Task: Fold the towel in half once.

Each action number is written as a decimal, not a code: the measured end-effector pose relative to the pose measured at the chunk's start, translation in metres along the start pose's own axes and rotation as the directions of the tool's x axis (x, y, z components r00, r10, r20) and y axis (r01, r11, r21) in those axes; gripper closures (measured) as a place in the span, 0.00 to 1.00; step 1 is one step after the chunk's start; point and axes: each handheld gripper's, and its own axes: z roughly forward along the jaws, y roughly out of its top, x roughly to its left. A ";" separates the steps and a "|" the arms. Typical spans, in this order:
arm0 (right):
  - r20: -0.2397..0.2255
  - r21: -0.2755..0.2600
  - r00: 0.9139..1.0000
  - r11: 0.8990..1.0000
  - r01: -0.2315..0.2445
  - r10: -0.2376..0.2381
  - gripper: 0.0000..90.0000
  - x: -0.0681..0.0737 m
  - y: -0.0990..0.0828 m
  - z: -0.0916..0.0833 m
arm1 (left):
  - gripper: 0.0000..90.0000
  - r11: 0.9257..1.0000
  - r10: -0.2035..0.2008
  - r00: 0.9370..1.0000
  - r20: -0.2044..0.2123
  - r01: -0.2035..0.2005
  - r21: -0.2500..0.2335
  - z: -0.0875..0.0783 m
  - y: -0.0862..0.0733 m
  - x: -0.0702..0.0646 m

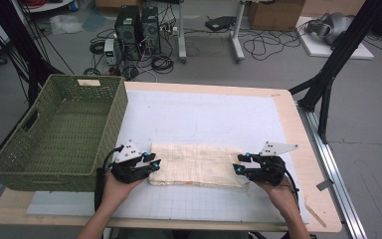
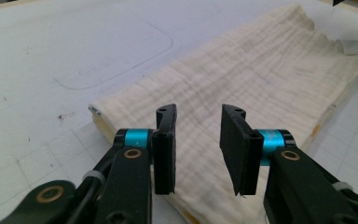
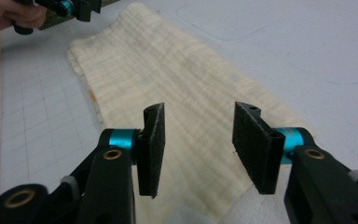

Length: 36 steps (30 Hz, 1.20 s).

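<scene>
The folded cream cloth [image 1: 195, 165] lay flat on the desk [image 1: 214, 117], long axis running side to side, its weave crinkled and soft. Left tool [image 1: 153, 164] and right tool [image 1: 240, 164] stood released at either end, gripping nothing.

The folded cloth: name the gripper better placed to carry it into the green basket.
Probably left. The left gripper sits at the folded cloth's end right beside the green basket, jaws open over that edge. The right gripper is open at the far end, the cloth's whole length from the basket.
</scene>
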 end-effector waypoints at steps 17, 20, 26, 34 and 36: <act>0.018 0.025 1.000 1.000 -0.006 0.006 0.41 0.005 -0.004 0.007 | 0.58 1.000 0.015 1.000 0.025 -0.015 -0.027 -0.002 -0.001 -0.002; 0.023 0.022 1.000 1.000 -0.012 0.011 0.39 0.006 -0.005 0.006 | 0.57 0.999 0.010 1.000 0.018 -0.009 -0.036 -0.003 0.000 -0.001; 0.032 0.035 0.999 0.999 -0.008 0.007 0.38 0.008 -0.005 0.005 | 0.57 0.999 0.018 1.000 0.020 -0.018 -0.036 -0.002 0.000 -0.003; 0.032 0.036 0.999 0.999 0.011 -0.012 0.38 0.009 -0.005 0.006 | 0.57 0.999 0.029 0.999 0.016 -0.029 -0.037 -0.002 0.001 -0.004; 0.033 0.034 0.999 0.999 0.010 -0.011 0.38 0.009 -0.005 0.006 | 0.57 0.999 0.033 0.999 0.016 -0.033 -0.034 -0.002 0.001 -0.003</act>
